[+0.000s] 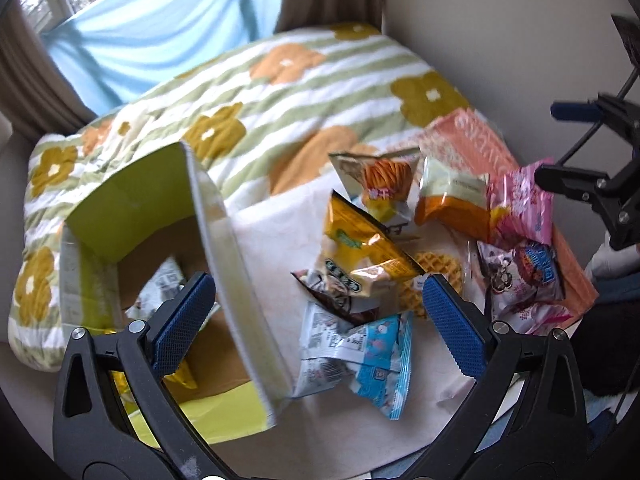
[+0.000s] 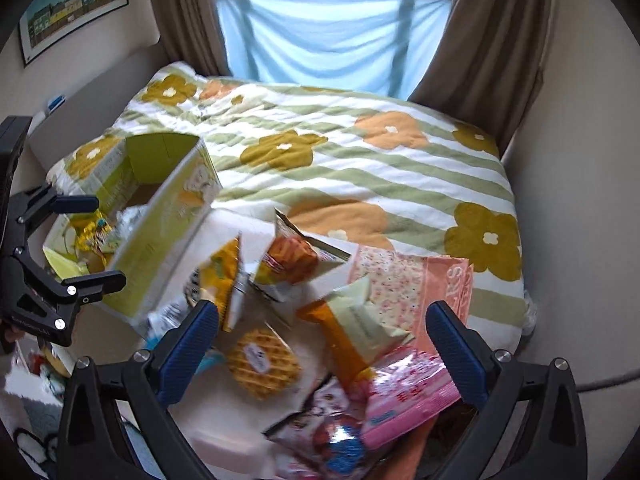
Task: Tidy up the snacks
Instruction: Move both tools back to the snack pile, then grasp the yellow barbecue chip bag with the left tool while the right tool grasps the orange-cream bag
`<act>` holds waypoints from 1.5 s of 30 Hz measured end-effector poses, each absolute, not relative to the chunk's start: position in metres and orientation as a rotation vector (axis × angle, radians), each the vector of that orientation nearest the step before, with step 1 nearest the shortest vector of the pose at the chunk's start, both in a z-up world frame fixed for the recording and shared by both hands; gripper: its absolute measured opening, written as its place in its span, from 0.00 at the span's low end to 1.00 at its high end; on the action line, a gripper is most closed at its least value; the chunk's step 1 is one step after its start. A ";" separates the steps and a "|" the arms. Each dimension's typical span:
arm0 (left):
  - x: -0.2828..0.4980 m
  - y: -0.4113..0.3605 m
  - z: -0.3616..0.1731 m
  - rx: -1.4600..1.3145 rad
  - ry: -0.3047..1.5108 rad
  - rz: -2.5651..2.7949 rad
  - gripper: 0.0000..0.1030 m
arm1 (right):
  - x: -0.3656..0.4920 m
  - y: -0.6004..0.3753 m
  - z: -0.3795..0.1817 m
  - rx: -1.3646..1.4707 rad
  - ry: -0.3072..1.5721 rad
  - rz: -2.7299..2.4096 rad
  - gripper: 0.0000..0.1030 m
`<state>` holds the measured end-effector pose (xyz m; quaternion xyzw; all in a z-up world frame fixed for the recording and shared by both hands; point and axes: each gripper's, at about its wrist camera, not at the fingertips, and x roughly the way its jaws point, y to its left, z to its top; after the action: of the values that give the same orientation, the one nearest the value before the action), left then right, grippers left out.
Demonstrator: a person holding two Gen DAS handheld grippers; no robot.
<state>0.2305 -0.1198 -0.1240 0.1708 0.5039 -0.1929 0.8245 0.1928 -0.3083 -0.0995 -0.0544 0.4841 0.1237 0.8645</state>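
Observation:
A green cardboard box lies open on the bed with a few packets inside. Beside it is a pile of snacks: a yellow bag, a blue-and-white packet, an orange bag, a round waffle, a pale green-and-orange packet and a pink packet. My left gripper is open and empty, straddling the box wall and the snacks. My right gripper is open and empty above the waffle and the pink packet.
A striped flowered quilt covers the bed. A peach patterned bag lies under the snacks. Brown curtains and a blue sheet hang at the window behind. The other gripper shows at each view's edge, the right one and the left one.

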 end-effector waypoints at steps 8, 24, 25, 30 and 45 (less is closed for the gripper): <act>0.247 -0.169 -0.189 0.653 1.234 -0.432 1.00 | 0.225 -0.339 -0.162 -0.198 1.179 0.378 1.00; 0.277 -0.192 -0.258 0.836 1.401 -0.532 1.00 | 0.256 -0.327 -0.230 -0.326 1.387 0.506 1.00; 0.279 -0.193 -0.261 0.822 1.418 -0.544 1.00 | 0.258 -0.326 -0.233 -0.331 1.394 0.508 1.00; 0.287 -0.196 -0.273 0.784 1.473 -0.564 0.79 | 0.265 -0.321 -0.244 -0.354 1.426 0.519 1.00; 0.290 -0.179 -0.268 0.668 1.461 -0.541 0.59 | 0.282 -0.313 -0.268 -0.345 1.469 0.535 1.00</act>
<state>0.2903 -0.1791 -0.2681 0.2953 0.6461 -0.2392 0.6619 0.2824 -0.3127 -0.2681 -0.1545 0.6586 0.2397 0.6964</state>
